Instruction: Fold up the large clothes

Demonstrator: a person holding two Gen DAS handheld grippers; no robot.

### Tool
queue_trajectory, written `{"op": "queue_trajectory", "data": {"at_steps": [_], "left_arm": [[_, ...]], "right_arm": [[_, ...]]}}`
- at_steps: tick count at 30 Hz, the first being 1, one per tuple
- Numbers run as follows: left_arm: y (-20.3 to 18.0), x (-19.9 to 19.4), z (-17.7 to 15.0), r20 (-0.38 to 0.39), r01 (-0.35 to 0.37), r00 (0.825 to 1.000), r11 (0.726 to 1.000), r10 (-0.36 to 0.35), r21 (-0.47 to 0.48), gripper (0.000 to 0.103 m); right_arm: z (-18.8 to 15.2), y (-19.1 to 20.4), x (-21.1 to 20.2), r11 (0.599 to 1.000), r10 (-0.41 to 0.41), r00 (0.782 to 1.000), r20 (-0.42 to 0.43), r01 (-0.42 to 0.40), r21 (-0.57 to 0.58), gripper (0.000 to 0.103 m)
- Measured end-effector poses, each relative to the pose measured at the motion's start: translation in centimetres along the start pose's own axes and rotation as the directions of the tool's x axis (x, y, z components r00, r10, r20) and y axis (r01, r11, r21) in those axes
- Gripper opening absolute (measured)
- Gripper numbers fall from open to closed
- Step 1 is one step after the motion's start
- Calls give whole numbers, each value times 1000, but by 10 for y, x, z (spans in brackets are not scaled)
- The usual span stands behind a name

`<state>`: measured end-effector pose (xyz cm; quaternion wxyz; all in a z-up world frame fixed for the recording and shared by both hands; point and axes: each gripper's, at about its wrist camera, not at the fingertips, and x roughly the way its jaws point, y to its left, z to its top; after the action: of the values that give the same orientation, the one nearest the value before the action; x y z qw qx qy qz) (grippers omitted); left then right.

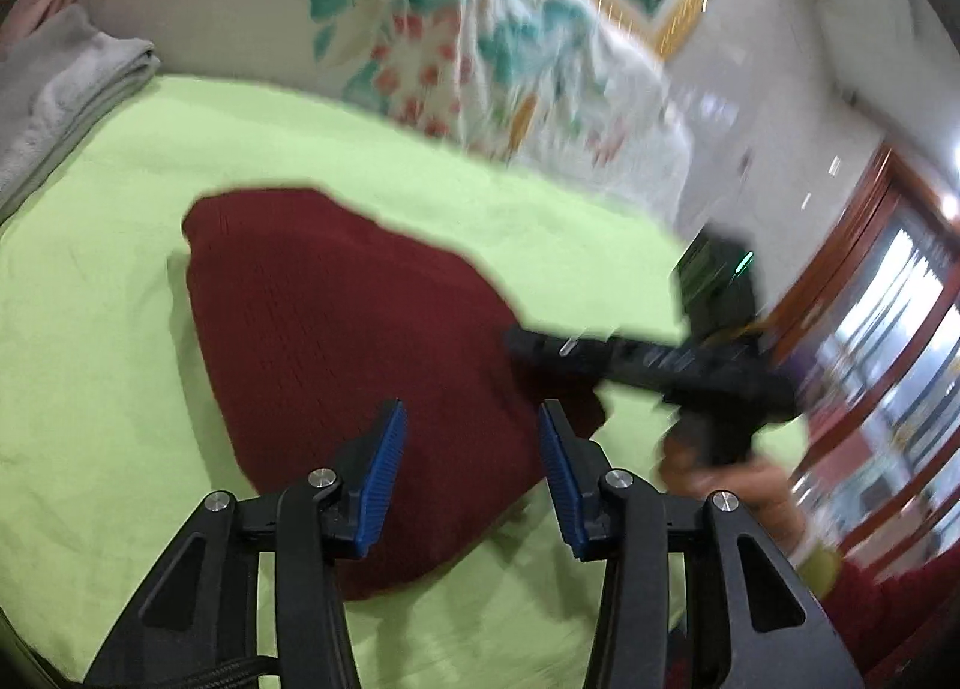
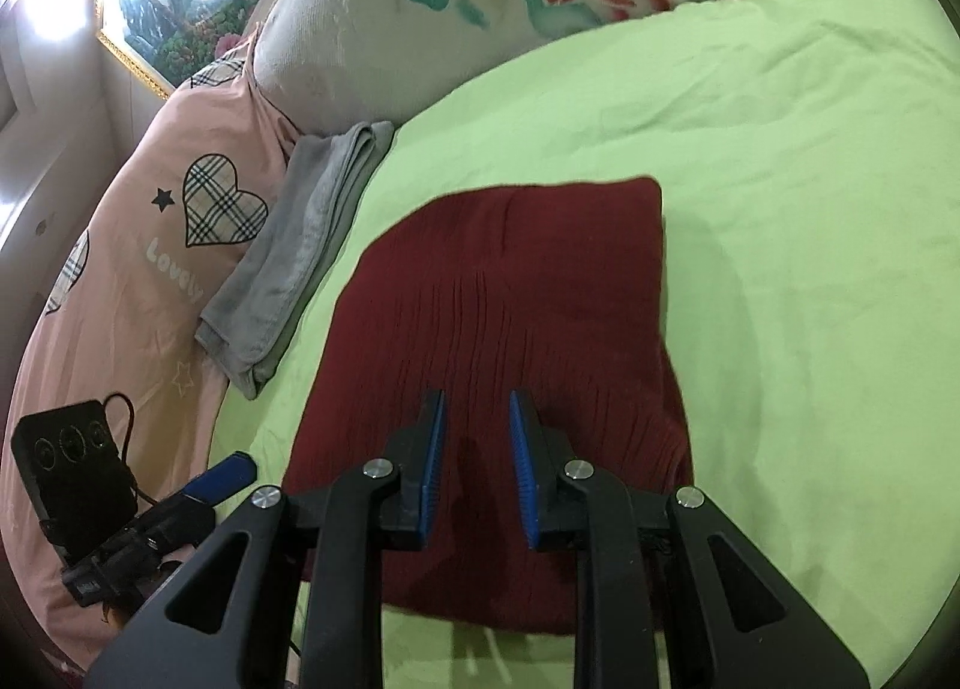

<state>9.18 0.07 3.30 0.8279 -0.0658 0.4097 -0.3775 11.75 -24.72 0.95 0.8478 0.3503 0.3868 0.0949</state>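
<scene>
A dark red knitted garment (image 1: 336, 329) lies folded into a compact block on the lime green bed sheet (image 1: 90, 329). It also shows in the right wrist view (image 2: 510, 293). My left gripper (image 1: 471, 419) is open and empty, hovering over the garment's near right part. My right gripper (image 2: 477, 407) is open and empty, just above the garment's near edge. The right gripper also shows in the left wrist view (image 1: 630, 353), blurred, at the garment's right edge. The left gripper shows at the lower left of the right wrist view (image 2: 222, 473).
A folded grey garment (image 2: 300, 251) lies left of the red one, next to a pink pillow (image 2: 138, 245) with plaid hearts. A floral quilt (image 1: 456, 35) is piled at the head of the bed. A wooden window frame (image 1: 870, 281) stands at the right.
</scene>
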Motion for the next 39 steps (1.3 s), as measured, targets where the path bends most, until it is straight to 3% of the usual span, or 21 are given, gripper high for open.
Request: {"op": "queue_trajectory", "data": {"at_steps": [2,7,10,15,21,30,33,36,39], "left_arm": [[3,16,-9,-59,-39,997,999,40,13,38],[27,27,-18,-80,-41,996,998,37,-46,8],[36,26,-21,-85,-18,996,996,11,-82,4],[21,32,-21,-73,-119,990,993,118,-11,4],[13,33,-25,-55,-187,981,982,186,-11,4],[13,4,-27,-32,-178,984,979,176,-95,4],[2,-16,-29,7,-181,983,980,182,-78,7],[-8,-27,-28,33,-140,989,989,141,-42,15],[-9,-15,-31,-4,-193,981,981,193,-13,16]], "right_arm": [[-4,-4,1,1000,-18,1000,-6,18,2,23],[-9,-32,11,997,-34,999,-34,36,68,21],[-11,-34,13,997,-23,999,-30,25,75,21],[-11,-29,16,998,-42,999,-30,44,51,22],[-17,-28,8,997,-37,999,-26,39,65,22],[-34,-30,-4,997,-43,999,-13,44,71,23],[-37,-20,-12,998,-41,999,6,41,38,23],[-37,-4,-17,1000,-26,999,21,26,2,23],[-40,-2,-11,999,-52,999,5,52,-4,23]]}}
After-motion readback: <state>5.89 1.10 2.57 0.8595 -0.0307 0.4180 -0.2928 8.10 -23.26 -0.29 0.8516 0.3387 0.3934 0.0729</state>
